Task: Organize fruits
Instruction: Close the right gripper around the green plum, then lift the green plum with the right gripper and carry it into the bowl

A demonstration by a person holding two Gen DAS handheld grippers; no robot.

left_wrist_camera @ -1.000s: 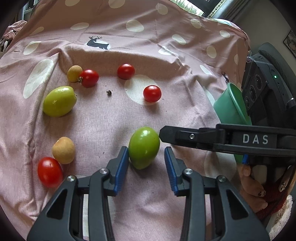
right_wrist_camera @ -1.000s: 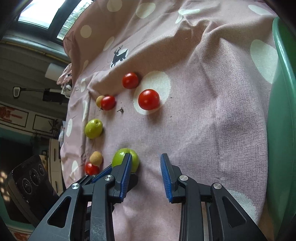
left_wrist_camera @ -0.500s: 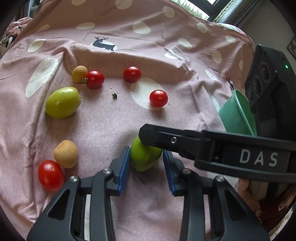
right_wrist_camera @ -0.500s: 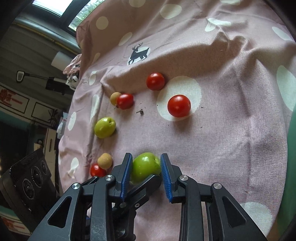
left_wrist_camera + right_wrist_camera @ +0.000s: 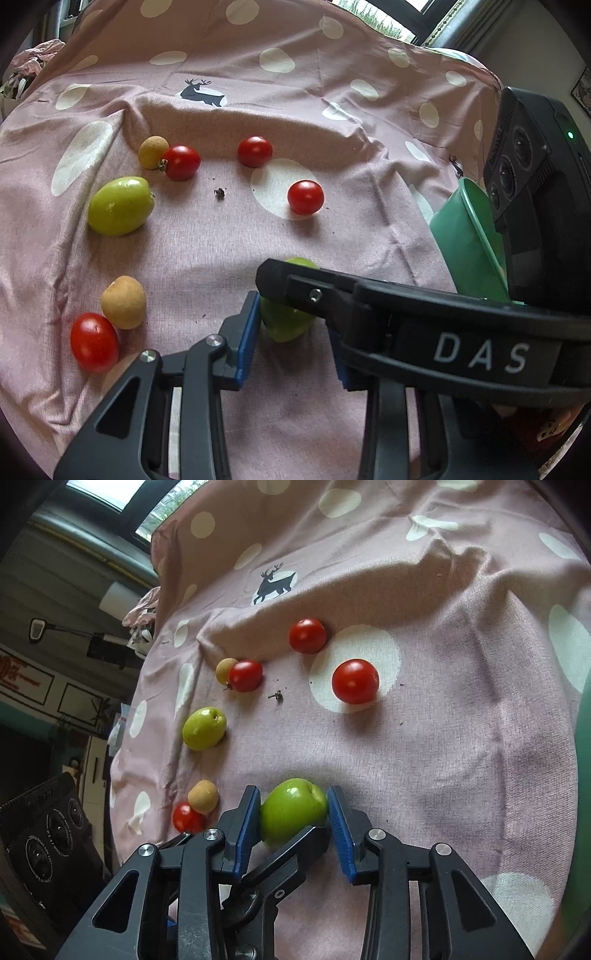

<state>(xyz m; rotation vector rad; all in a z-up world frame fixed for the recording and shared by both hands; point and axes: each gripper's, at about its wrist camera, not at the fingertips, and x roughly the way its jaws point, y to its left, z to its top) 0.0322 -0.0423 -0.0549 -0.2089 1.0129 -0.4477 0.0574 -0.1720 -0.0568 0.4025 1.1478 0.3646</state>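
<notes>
Lying on a pink dotted cloth (image 5: pixel 207 258), a green fruit (image 5: pixel 293 808) sits between both grippers' blue pads. The right gripper (image 5: pixel 293 823) clasps it; its finger (image 5: pixel 369 306) crosses the left gripper (image 5: pixel 291 347), hiding that one's right pad, so its grip cannot be told. Red tomatoes (image 5: pixel 305 196), tan fruits (image 5: pixel 123 302), another green fruit (image 5: pixel 121 205) and a green bowl (image 5: pixel 467 240) surround them.

the right gripper (image 5: pixel 424 325) crosses over the green fruit (image 5: pixel 293 808), blocking it; the cloth's (image 5: pixel 461 738) right side lies open.
</notes>
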